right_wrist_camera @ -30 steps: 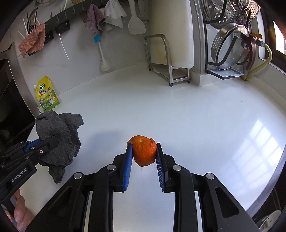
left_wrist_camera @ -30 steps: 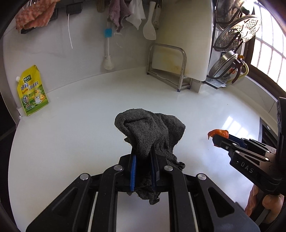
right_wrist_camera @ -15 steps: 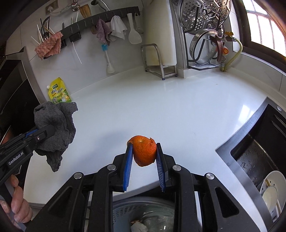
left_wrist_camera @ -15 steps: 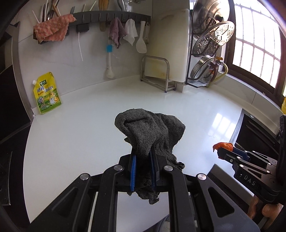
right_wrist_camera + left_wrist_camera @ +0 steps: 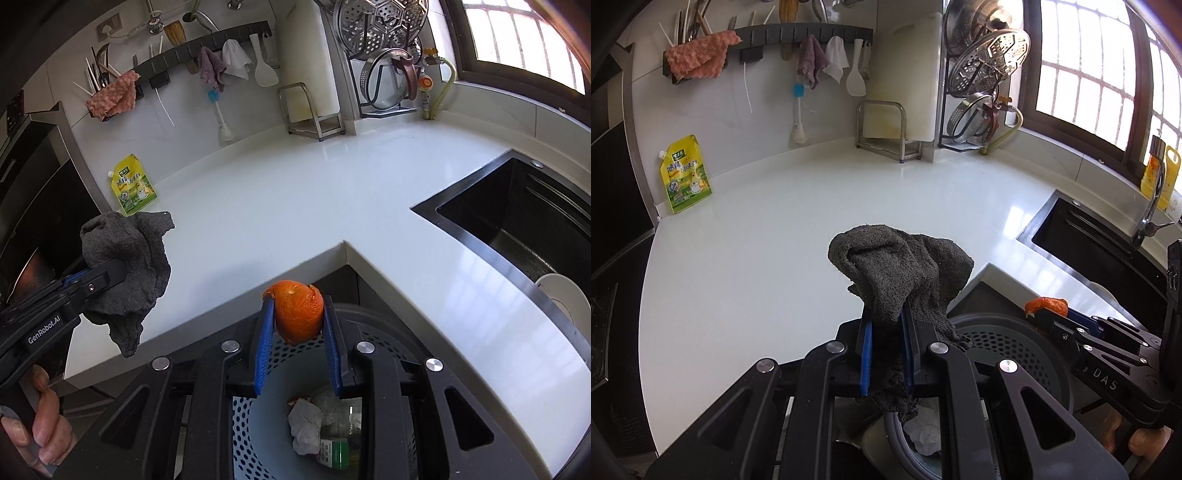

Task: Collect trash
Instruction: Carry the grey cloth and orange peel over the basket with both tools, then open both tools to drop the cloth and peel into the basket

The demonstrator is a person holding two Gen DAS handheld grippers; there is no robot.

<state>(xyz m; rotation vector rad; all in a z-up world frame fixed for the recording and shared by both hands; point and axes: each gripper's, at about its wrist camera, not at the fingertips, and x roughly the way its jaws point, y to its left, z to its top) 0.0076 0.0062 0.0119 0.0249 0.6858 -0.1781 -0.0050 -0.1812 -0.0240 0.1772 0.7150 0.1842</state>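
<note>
My right gripper (image 5: 298, 314) is shut on an orange peel (image 5: 297, 314), held over a grey perforated trash bin (image 5: 310, 350) below the counter's corner. Crumpled paper and a small carton lie inside the bin. My left gripper (image 5: 886, 321) is shut on a dark grey rag (image 5: 897, 269) that droops past its blue pads. In the left wrist view the right gripper (image 5: 1039, 317) shows at the right with the orange peel (image 5: 1047, 304) above the trash bin (image 5: 1004, 343). In the right wrist view the left gripper (image 5: 110, 273) carries the rag (image 5: 125, 258) at the left.
A white L-shaped counter (image 5: 295, 192) wraps round the bin. A black sink (image 5: 524, 229) lies to the right with a white plate (image 5: 565, 295) in it. A yellow-green pouch (image 5: 133, 184), a cutting-board stand (image 5: 314, 110) and a rack of pot lids (image 5: 384, 55) line the back wall.
Both grippers have drawn back from over the counter to beyond its front edge. The trash bin and the sink have come into view. The peel and the rag stay gripped.
</note>
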